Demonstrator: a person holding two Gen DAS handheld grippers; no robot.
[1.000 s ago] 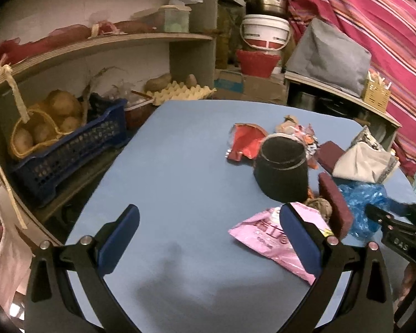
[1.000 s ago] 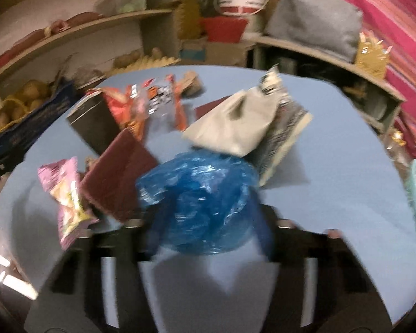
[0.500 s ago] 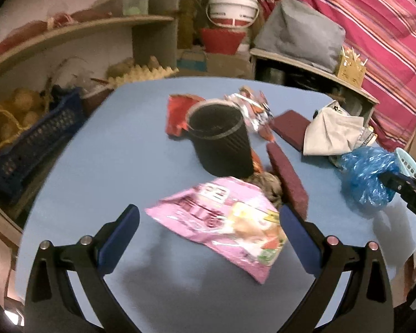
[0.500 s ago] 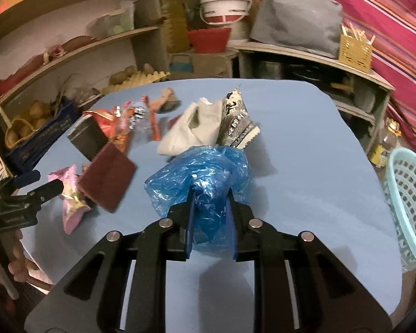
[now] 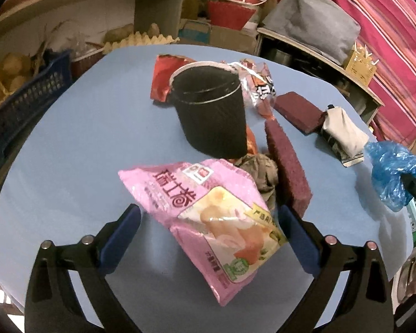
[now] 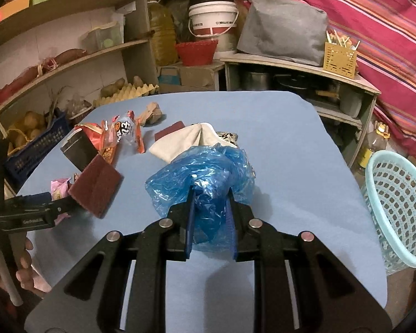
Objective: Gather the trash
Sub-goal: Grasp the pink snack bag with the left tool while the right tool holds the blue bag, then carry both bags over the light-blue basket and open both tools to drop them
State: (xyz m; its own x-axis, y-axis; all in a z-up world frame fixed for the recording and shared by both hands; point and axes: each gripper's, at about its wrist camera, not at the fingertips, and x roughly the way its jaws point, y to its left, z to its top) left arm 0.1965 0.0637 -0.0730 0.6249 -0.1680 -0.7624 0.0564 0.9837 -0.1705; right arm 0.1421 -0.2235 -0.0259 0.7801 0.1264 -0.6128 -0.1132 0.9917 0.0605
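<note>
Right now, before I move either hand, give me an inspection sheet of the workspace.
Surface: blue table, litter on its left half.
Job's things: blue plastic bag gripped; pink snack bag; black cup; basket off the table's right edge.
Clutter: maroon pads, wrappers, beige cloth.
Grippers: right gripper shut on the bag; left gripper open astride the pink bag.
Cables: nothing seen.
Surroundings: shelves, bucket, striped cloth.

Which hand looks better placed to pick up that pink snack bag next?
Left. The left gripper is open with the pink snack bag between its jaws; the right gripper is shut on the blue plastic bag.
</note>
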